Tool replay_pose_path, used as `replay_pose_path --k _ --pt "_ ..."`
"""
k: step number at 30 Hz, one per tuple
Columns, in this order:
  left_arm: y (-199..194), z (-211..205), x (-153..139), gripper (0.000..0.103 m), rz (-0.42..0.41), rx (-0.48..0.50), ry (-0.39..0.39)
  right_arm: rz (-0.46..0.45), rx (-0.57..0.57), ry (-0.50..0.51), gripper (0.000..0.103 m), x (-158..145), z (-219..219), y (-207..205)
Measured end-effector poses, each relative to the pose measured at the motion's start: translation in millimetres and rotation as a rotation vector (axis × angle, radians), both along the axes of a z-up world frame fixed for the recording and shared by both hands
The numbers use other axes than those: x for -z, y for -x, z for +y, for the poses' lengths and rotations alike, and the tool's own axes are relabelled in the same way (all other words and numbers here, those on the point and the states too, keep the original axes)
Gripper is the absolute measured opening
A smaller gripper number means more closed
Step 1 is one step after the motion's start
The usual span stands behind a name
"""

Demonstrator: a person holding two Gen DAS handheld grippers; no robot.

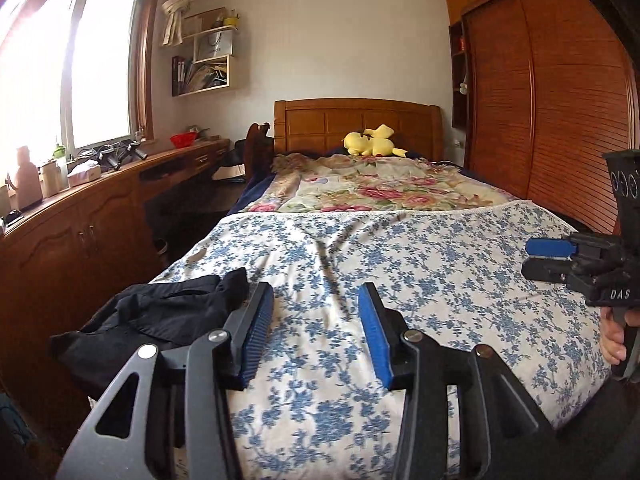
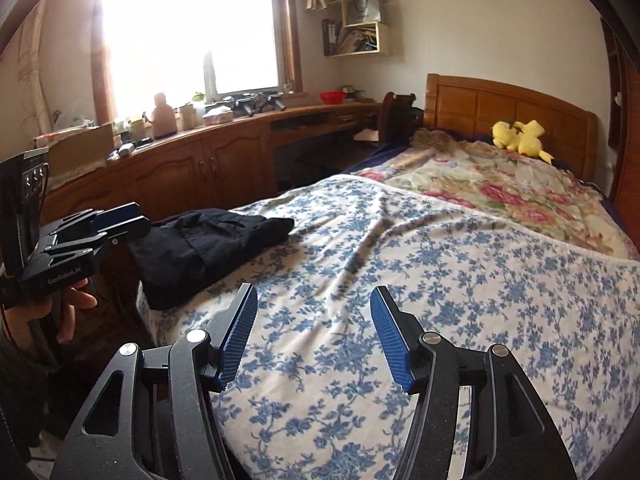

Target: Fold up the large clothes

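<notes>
Blue-padded jaws of the left gripper are seen spread wide over the floral sheet, nothing held between them. The right gripper is held the same way, jaws wide apart and empty, hovering above the sheet near the foot of the bed. Both are probably kept open and low so a grasp can be made next.

The task's thing, a black garment, is found crumpled at the left edge of the bed, partly draped over the side. In the left wrist view it lies just beside the left finger, not touched. It is bunched, not spread, so folding is judged not yet begun. The wide clear sheet is likely meant as the folding surface.

Further up the bed a pink-flowered quilt is laid, with a yellow plush near the headboard. A wooden desk runs under the window, cluttered with small items.

Next step is judged to be a pinch on the garment's edge by the left gripper, then a drag onto the sheet.
</notes>
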State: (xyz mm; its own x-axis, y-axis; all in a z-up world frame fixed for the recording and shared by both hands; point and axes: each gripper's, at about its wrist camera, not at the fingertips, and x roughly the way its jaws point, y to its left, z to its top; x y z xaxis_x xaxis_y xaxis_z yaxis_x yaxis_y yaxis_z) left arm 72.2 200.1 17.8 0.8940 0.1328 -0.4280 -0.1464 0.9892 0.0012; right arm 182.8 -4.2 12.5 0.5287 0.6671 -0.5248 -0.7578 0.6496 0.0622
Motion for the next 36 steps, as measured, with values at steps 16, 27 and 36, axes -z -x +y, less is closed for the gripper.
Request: replay_pose_path --k 16,27,36 --pt "-39.0 -127.5 39.8 0.043 0.128 0.131 0.100 -0.079 0.240 -0.006 0.068 31.6 -125.3 32.4" --pt "-19.2 -191.8 13.3 0.044 0.060 0.173 0.074 -0.091 0.472 -0.056 0.084 15.3 -198.7 66.9" --pt "13.8 -213.5 -20.5 0.045 -0.009 0.169 0.049 -0.166 0.557 -0.129 0.084 -23.3 -230.1 102.0"
